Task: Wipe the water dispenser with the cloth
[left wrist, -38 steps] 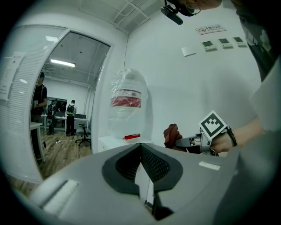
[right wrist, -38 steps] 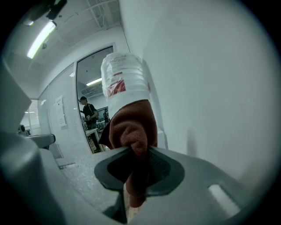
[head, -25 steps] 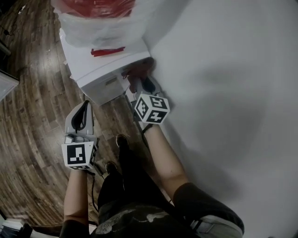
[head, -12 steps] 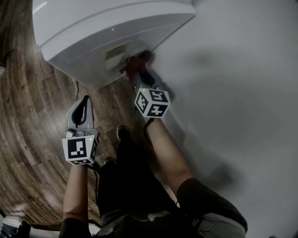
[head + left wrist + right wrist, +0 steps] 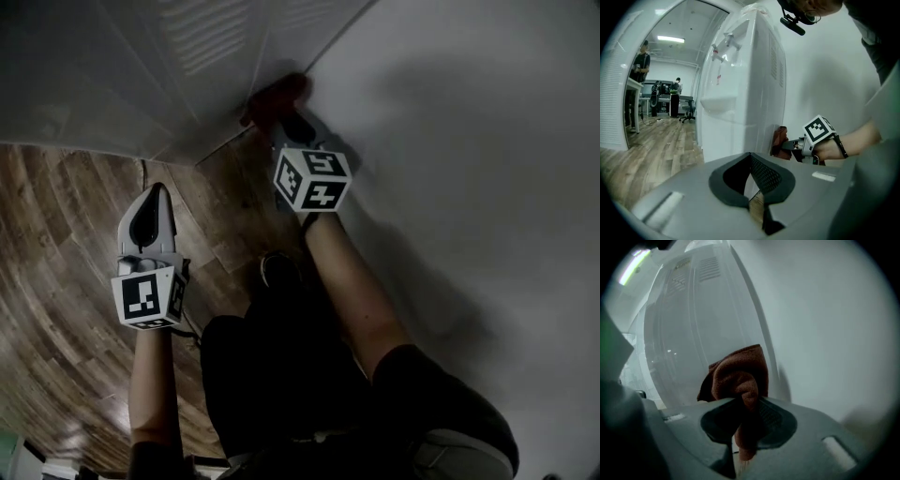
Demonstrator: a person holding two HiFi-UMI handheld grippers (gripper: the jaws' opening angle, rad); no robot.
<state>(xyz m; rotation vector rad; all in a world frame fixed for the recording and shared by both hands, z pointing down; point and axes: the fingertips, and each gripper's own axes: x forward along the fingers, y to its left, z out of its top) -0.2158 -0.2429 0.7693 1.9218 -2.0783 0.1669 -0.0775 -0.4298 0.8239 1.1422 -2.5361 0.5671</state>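
Note:
The white water dispenser (image 5: 141, 75) fills the top left of the head view, its vented side panel facing me. A reddish-brown cloth (image 5: 277, 97) is pressed against that panel's rear edge, close to the wall. My right gripper (image 5: 281, 122) is shut on the cloth. In the right gripper view the cloth (image 5: 740, 373) bunches out of the shut right gripper (image 5: 743, 427) against the dispenser (image 5: 689, 333). My left gripper (image 5: 150, 192) hangs shut and empty over the floor, apart from the dispenser. From the left gripper view (image 5: 752, 187) the dispenser (image 5: 745, 79) and the cloth (image 5: 779, 139) show ahead.
A white wall (image 5: 469, 141) runs close along the right of the dispenser. Wood floor (image 5: 56, 281) lies below at the left. The person's legs and a shoe (image 5: 277, 270) stand between the grippers. Far off, desks, chairs and people (image 5: 642, 61) stand in an open room.
The view has dropped from the dispenser's top to its side panel. My right gripper has kept the cloth on the dispenser, lower down. The left gripper has drifted slightly left.

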